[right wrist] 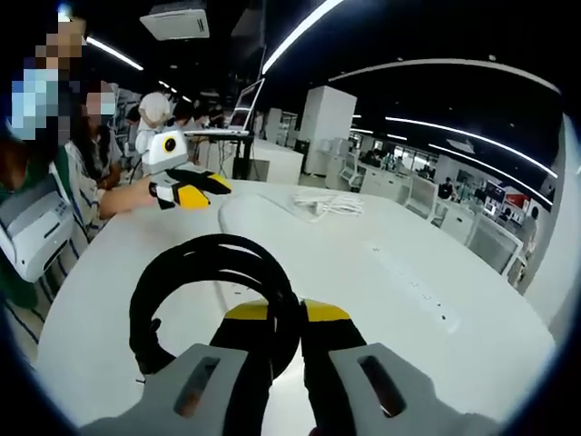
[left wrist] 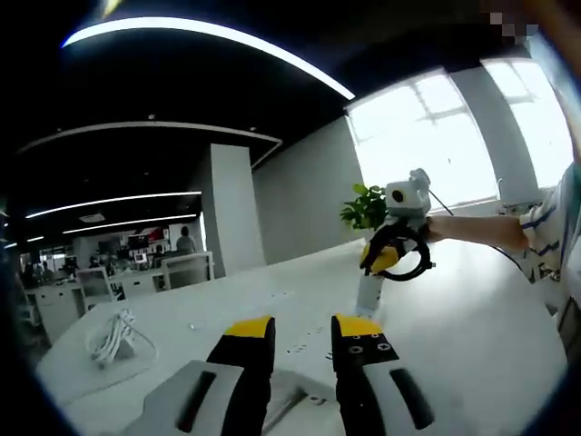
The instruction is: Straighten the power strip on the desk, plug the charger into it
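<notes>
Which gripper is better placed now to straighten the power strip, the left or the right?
Left, probably. The left gripper is open and empty, with the power strip just ahead of its jaws. The right gripper is shut on the black cable coil.

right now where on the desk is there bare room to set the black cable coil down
Bare top lies between the right gripper holding the black cable coil and the white power strip; more lies on the strip's far side toward the desk edge. It is crowded at the far end, around the bundled white cable and the left gripper.
</notes>
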